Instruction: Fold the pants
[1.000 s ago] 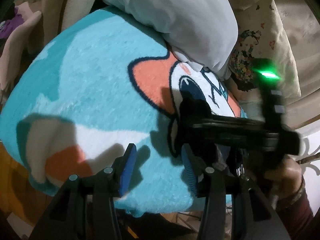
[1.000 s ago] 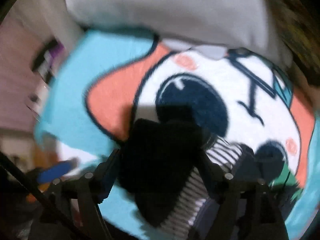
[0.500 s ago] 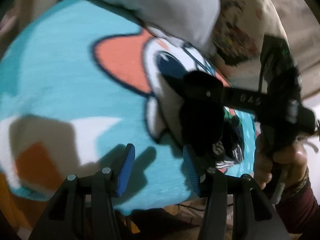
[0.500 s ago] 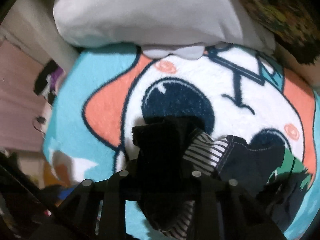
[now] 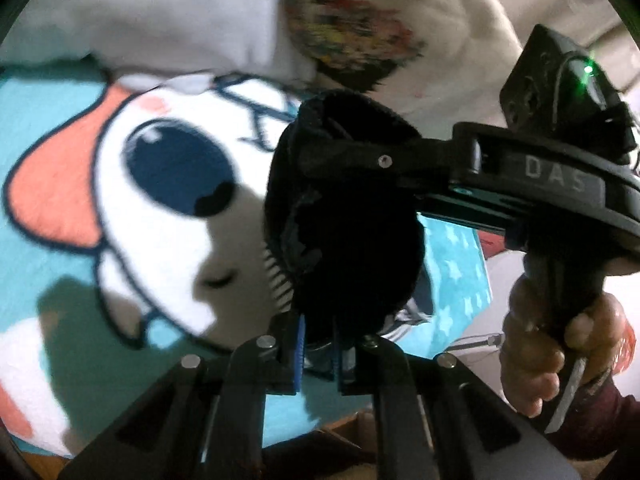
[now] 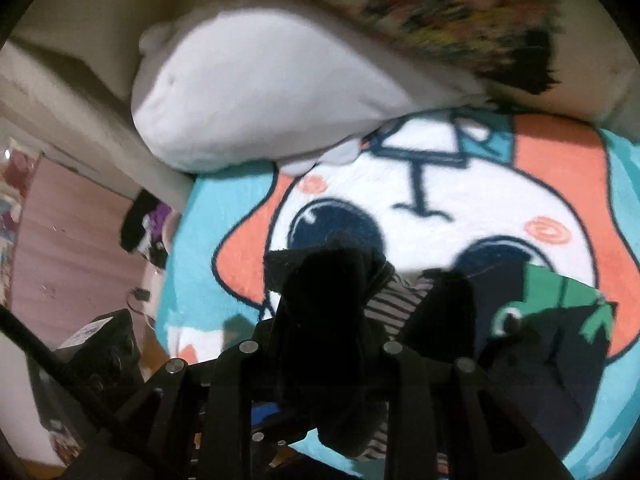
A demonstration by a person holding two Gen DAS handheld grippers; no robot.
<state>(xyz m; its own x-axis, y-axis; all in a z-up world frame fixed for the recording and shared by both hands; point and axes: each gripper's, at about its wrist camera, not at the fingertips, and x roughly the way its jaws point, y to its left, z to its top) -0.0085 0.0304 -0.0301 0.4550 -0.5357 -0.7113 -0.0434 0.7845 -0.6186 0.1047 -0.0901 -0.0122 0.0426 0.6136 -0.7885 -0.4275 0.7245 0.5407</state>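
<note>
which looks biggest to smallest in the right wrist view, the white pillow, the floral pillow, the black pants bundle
1. white pillow, largest.
2 and 3. floral pillow and black pants look close in area; the pillow is cut off by the frame and the pants hang right at the camera, so no firm order.

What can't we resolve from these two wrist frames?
- Left wrist: pants are one black mass; waistband or leg unreadable. The right gripper covers part.
- Left gripper: pad contact is hidden by cloth.
- Right wrist: right gripper's fingertips are buried in fabric.
- Patterned pillow: print is motion-blurred.
</note>
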